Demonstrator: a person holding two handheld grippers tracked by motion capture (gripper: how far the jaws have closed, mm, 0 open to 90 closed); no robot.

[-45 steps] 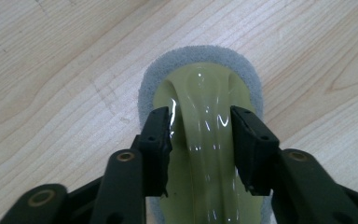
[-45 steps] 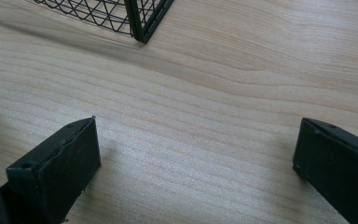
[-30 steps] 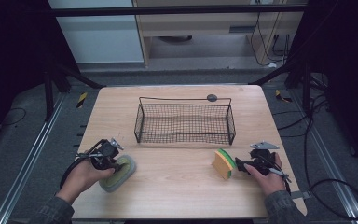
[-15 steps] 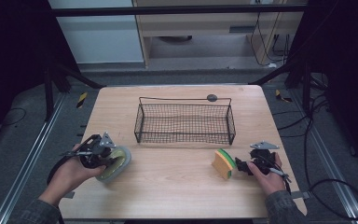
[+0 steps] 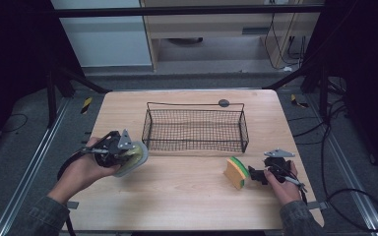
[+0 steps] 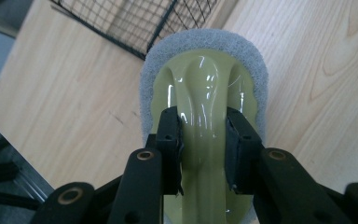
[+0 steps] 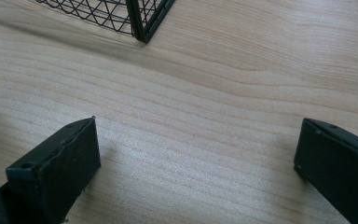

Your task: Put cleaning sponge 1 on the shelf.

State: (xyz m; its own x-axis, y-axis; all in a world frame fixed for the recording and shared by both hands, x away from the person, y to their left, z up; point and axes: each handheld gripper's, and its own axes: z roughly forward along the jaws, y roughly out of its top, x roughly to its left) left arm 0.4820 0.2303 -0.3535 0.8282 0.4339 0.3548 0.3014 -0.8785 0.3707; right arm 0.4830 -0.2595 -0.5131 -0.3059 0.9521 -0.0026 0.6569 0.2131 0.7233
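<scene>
Pale yellow-green plastic, glossy and ridged, forms the handle of the scrubbing pad (image 6: 204, 93) that the left gripper (image 6: 203, 140) grasps: its two black jaws press on either side of the raised ridge, with the grey scouring fleece rimming the handle all round. In the high view this handled scrubber (image 5: 134, 158) is held tilted above the left part of the wooden tabletop (image 5: 187, 206), just beside the left end of the black wire basket (image 5: 195, 129), which stands at the middle of the tabletop nearer the far edge. The left hand (image 5: 81, 169) comes in over the left part of the near edge. The right gripper (image 5: 257, 175) rests low near the right edge, its jaws spread wide with only bare wood between them, a corner of the basket (image 7: 144, 21) beyond. Just beside it stands a yellow-and-green sponge (image 5: 236, 172) on edge, not gripped; whether the jaw tips touch it cannot be told.
</scene>
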